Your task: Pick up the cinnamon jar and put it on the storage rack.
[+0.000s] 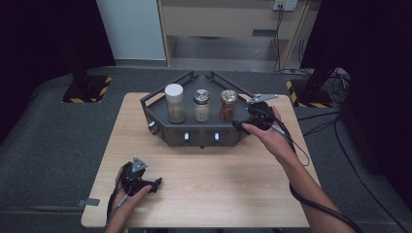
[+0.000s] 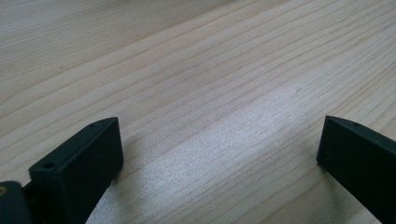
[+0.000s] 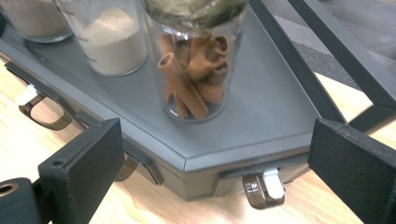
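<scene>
Three jars in a row on a dark grey rack (image 1: 160, 115) at the far middle of the wooden bench (image 1: 204, 194): white-lidded jar (image 1: 174, 103) at left, silver-lidded jar (image 1: 202, 105) in the middle, cinnamon jar (image 1: 228, 104) at right. No brand or readable writing anywhere; only faint measuring marks on the middle jar (image 3: 109, 35), too small to read. Cinnamon jar (image 3: 194, 60) full of brown rolled sticks, standing near the rack's right corner. Right tool (image 1: 245, 121) just beside that corner, jaws wide apart, nothing between the pads, the rack's edge and a small metal latch (image 3: 262, 189) directly ahead. Left tool (image 1: 156, 184) resting at the near left of the bench, jaws wide and empty over bare wood. Yellow-black striped plates (image 1: 87, 90) on the floor beyond.
</scene>
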The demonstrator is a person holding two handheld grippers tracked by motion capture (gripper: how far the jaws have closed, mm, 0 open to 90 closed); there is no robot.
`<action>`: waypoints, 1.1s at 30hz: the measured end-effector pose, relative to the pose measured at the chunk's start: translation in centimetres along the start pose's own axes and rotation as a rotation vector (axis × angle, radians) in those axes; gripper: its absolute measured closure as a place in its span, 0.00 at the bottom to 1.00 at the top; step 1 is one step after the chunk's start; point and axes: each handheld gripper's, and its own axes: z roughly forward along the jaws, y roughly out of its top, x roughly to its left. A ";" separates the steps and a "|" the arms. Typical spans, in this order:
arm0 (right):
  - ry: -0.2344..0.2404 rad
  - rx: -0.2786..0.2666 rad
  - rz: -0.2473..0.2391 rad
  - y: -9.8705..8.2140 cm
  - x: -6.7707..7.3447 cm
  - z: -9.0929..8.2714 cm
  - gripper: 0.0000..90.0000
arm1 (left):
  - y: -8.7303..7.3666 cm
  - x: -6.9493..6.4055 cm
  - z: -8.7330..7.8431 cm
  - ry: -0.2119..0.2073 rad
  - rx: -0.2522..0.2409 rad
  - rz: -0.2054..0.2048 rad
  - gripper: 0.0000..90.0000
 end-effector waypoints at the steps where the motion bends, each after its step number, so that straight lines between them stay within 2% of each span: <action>1: -0.001 0.001 0.000 -0.1 0.0 -0.1 0.04 | 0.0 0.0 0.0 0.000 0.000 0.000 0.00; 15: 0.005 0.013 0.003 -2.0 -0.2 -0.6 0.04 | 0.0 0.0 0.0 0.001 0.000 -0.001 0.00; 33: -0.002 0.028 -0.008 -3.6 -0.1 -1.0 0.04 | 0.0 0.0 0.0 0.001 -0.001 -0.001 0.00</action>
